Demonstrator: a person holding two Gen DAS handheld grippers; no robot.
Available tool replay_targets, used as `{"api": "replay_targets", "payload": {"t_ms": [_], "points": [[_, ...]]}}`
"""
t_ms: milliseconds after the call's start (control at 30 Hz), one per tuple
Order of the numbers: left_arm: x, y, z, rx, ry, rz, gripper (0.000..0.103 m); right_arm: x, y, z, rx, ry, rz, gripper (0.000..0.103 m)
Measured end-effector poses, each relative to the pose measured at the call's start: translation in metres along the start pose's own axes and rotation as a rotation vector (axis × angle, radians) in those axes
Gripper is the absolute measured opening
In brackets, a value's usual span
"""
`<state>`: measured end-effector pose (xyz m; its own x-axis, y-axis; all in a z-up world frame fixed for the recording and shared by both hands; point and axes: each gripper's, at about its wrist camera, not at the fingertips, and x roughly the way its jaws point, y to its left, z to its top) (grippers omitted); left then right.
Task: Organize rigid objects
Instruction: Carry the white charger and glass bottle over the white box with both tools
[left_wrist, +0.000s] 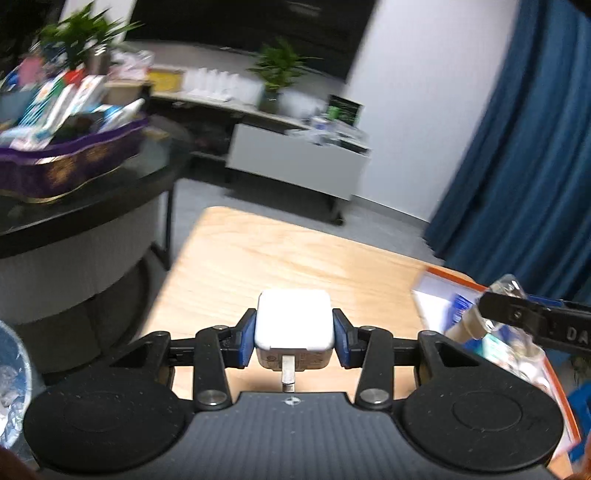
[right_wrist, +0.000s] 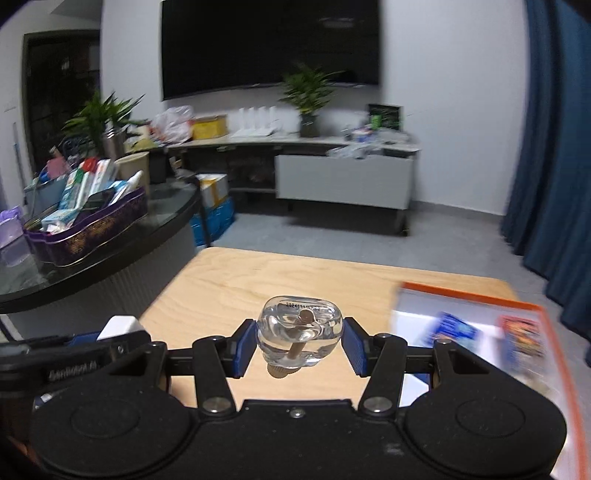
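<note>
My left gripper (left_wrist: 294, 334) is shut on a white plug-in charger (left_wrist: 294, 321), its metal prong pointing back at the camera, held above the wooden table (left_wrist: 258, 258). My right gripper (right_wrist: 299, 341) is shut on a small clear glass bottle (right_wrist: 298, 330) with a beige cap, also above the table (right_wrist: 295, 273). The right gripper (left_wrist: 517, 314) with the bottle shows at the right in the left wrist view. The left gripper (right_wrist: 110, 343) with the white charger (right_wrist: 120, 326) shows at the left in the right wrist view.
An orange-rimmed white tray (right_wrist: 480, 299) with small packets lies at the table's right; it shows in the left wrist view (left_wrist: 461, 280) too. A dark round table with a purple tin (right_wrist: 92, 225) of boxes stands to the left. A blue curtain (right_wrist: 554, 184) hangs right.
</note>
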<state>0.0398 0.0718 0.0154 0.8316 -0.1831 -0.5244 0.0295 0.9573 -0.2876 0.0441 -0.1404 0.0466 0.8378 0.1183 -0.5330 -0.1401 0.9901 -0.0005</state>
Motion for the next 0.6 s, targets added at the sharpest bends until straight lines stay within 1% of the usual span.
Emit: {"api": "replay_targets", "payload": {"t_ms": [100, 133, 233, 333, 500, 600], "points": [[-0.01, -0.03, -0.002, 0.024, 0.003, -0.069, 0.043, -0.032, -0.025, -0.012, 0.018, -0.016, -0.067, 0.062], [-0.013, -0.04, -0.003, 0.042, 0.0, -0.085, 0.043, -0.042, -0.033, -0.016, 0.017, -0.022, -0.097, 0.062], [-0.019, -0.072, -0.005, 0.085, -0.003, -0.128, 0.043, -0.065, -0.061, -0.024, 0.054, -0.033, -0.146, 0.062], [-0.015, -0.096, -0.01, 0.089, 0.031, -0.17, 0.043, -0.082, -0.083, -0.035, 0.07, -0.039, -0.194, 0.062], [-0.005, -0.131, -0.024, 0.146, 0.081, -0.21, 0.043, -0.093, -0.112, -0.052, 0.108, -0.031, -0.228, 0.062], [0.0, -0.15, -0.029, 0.183, 0.093, -0.228, 0.043, -0.099, -0.128, -0.061, 0.13, -0.028, -0.237, 0.062]]}}
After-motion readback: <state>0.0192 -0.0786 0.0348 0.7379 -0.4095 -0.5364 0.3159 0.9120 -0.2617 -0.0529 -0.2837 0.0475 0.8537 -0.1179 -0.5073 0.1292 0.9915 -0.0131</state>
